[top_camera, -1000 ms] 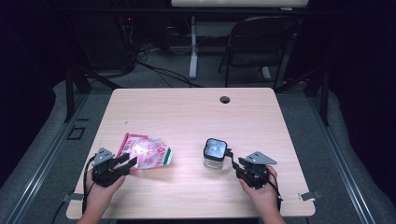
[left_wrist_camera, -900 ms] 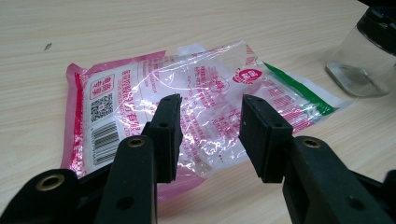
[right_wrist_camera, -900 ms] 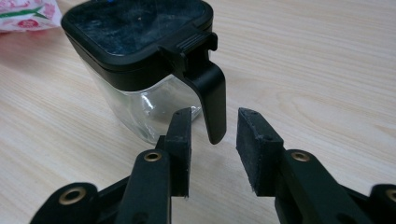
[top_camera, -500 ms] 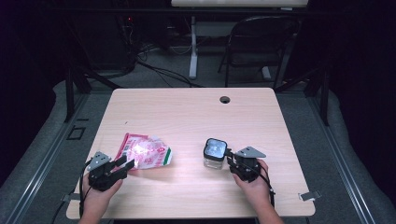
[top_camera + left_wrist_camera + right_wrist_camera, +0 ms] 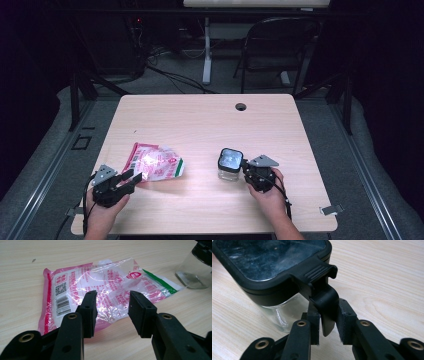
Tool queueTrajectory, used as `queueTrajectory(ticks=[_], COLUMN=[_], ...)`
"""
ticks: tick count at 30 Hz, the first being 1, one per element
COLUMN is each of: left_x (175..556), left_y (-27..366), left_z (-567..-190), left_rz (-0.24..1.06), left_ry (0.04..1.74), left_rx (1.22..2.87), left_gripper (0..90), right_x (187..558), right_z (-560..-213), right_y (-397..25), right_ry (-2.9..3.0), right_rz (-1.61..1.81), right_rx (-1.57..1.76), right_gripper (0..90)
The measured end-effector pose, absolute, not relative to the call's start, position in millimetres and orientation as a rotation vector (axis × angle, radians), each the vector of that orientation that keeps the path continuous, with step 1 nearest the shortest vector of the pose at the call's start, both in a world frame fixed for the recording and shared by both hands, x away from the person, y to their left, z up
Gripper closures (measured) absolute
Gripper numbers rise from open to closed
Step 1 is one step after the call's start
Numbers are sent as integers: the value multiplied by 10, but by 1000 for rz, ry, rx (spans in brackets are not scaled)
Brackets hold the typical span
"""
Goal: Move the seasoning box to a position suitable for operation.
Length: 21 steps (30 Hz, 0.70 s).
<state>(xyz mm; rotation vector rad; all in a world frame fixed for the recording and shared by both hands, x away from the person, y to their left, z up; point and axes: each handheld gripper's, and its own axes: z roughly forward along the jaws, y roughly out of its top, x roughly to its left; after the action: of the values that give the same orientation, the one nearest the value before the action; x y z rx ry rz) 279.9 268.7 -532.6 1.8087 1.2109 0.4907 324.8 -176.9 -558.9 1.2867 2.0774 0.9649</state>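
Table (image 5: 200,120) of pale wood takes up most of the high view, with a small round hole (image 5: 241,106) near its far edge. On its near left half lies the bag (image 5: 155,162), a flat pink and clear packet with a green strip on one edge; glare washes out much of its print, and in your left gripper view (image 5: 107,287) you can see a barcode and QR code on it but not read the text. The jar (image 5: 230,164) stands upright on the near right half, well apart from the bag; it is clear glass under a black lid. In your right gripper view (image 5: 279,312) the lid runs off the top and left of the frame, so you cannot see the whole jar.

Your left gripper (image 5: 131,177) sits low just at the bag's near edge, jaws spread wide with nothing between them; in its own view (image 5: 112,312) they frame the packet without gripping it. Your right gripper (image 5: 327,326) is closed narrow on the latch (image 5: 324,297), the black tab hanging from the lid's edge. In the high view that gripper (image 5: 246,173) sits just beside the jar.
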Motion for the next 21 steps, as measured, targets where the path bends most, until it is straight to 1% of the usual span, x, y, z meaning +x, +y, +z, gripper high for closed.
queueTrajectory(ticks=[8, 21], left_x=[2834, 2862], left_y=[2631, 2448], left_z=[-5335, -5315], left_rz=[487, 480], left_ry=[1190, 1120], left_rx=[1811, 1865], left_gripper=[583, 583], right_x=[3210, 3045], right_z=[-5581, -5568], right_y=[-1769, -1696], right_ry=[2099, 2196], right_rz=[933, 979], right_rx=[1250, 1156], right_gripper=[756, 752])
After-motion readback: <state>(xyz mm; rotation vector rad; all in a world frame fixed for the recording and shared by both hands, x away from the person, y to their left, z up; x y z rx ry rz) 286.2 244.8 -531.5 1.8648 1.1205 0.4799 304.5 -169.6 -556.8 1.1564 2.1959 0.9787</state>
